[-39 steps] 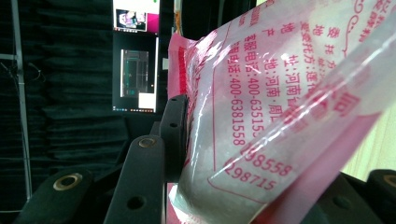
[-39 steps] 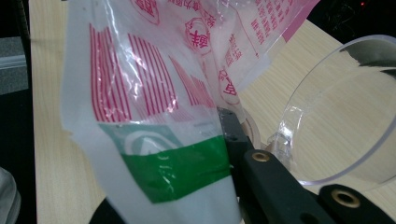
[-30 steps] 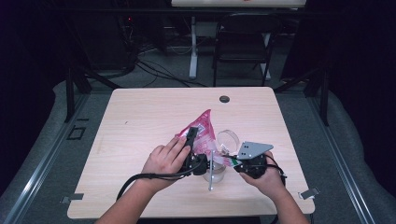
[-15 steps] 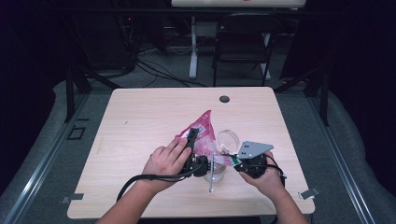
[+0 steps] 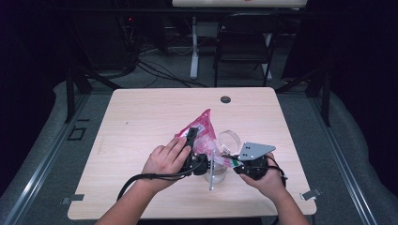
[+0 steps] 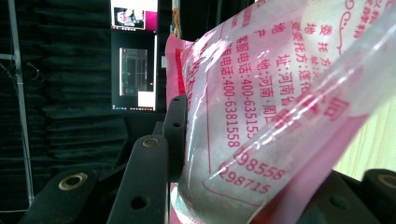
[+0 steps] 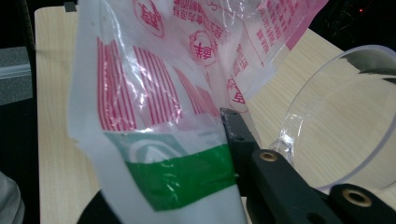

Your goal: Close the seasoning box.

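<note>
Hands are working close together near the front edge of the table [image 5: 141,112]. The left gripper [image 5: 191,140] is clamping a pink and clear plastic bag [image 5: 199,129], its jaws pressing the printed film from both sides, as the left gripper view shows [image 6: 261,116]. The right gripper [image 5: 231,161] is holding the bag's white and green end [image 7: 177,172]; its jaws have just been opening a little, with the film between them and lying against the one black jaw I can see. A clear round cup [image 5: 229,138] is sitting just beside the bag, and a thin metal stick [image 5: 212,171] is standing in a small clear jar [image 5: 218,172] between the two hands.
</note>
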Available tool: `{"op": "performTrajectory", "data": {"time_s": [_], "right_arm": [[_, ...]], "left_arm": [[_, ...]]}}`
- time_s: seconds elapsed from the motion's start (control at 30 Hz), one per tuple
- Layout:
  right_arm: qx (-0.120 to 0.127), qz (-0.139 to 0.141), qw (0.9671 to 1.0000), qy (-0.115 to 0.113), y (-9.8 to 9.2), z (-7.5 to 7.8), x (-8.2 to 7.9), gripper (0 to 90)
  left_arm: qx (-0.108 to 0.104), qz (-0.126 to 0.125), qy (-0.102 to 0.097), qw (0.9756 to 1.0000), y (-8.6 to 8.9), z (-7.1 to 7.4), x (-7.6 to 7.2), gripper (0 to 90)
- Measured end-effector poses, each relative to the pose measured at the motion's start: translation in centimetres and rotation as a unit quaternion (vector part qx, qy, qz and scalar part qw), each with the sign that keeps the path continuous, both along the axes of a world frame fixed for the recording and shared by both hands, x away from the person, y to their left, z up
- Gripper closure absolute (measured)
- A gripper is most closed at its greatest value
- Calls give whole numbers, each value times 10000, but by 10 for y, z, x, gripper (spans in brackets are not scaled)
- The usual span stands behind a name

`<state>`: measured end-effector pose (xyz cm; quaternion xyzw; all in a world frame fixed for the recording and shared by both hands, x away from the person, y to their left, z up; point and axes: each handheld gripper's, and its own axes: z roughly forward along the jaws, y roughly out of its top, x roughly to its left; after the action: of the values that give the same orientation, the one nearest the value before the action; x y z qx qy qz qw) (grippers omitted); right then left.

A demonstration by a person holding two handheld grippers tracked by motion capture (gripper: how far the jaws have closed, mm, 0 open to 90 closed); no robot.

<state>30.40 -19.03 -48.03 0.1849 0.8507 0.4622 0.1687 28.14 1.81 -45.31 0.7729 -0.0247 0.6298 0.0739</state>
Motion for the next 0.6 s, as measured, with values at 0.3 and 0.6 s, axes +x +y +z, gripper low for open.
{"op": "performTrajectory", "data": {"time_s": [0.3, 0.6], "right_arm": [[42, 109, 9999, -39, 1, 2, -2, 780], [43, 179, 9997, -145, 4, 7, -6, 798]], "left_arm": [[24, 18, 21, 10000, 6, 0, 1, 680], [37, 130, 134, 9998, 10, -1, -1, 681]]}}
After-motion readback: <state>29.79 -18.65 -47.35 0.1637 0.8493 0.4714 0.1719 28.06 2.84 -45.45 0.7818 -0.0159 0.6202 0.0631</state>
